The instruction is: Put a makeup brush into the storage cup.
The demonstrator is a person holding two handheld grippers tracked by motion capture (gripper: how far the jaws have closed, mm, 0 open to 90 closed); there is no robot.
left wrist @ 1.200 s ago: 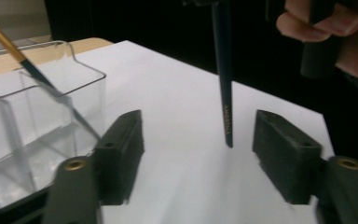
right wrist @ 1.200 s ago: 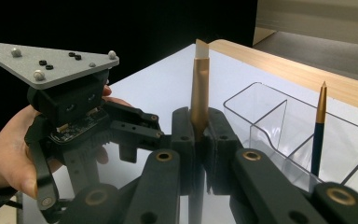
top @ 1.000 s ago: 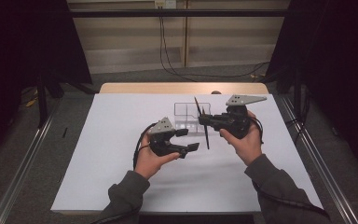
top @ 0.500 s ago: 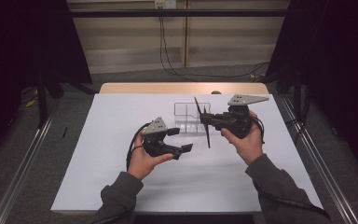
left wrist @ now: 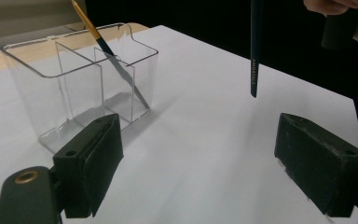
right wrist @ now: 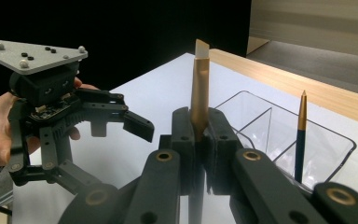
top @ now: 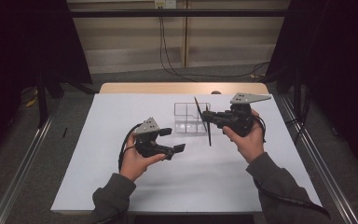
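1. The brush (top: 202,120) with the dark handle is held upright in the right gripper (right wrist: 199,135), above the white table cover (top: 121,116) and just in front of the clear organizer (top: 186,117). Its gold ferrule and pale tip point up, and the handle end hangs free over the cover.
2. The right gripper is closed tightly on the brush, near the ferrule.
3. A second brush (left wrist: 109,58) already leans inside one back compartment of the organizer, its gold end above the rim.
4. The left gripper (top: 172,140) is apart from the brush, to its left. Its jaws have just been opening and now stand wide, with nothing between them.
5. I judge the next step is to bring the held brush into the organizer. The long handle could hit the rim or a divider wall and push the light box away, because the lower end is hard to aim.
6. If the grip slips, the brush may tilt and miss the compartment, or knock the leaning brush.
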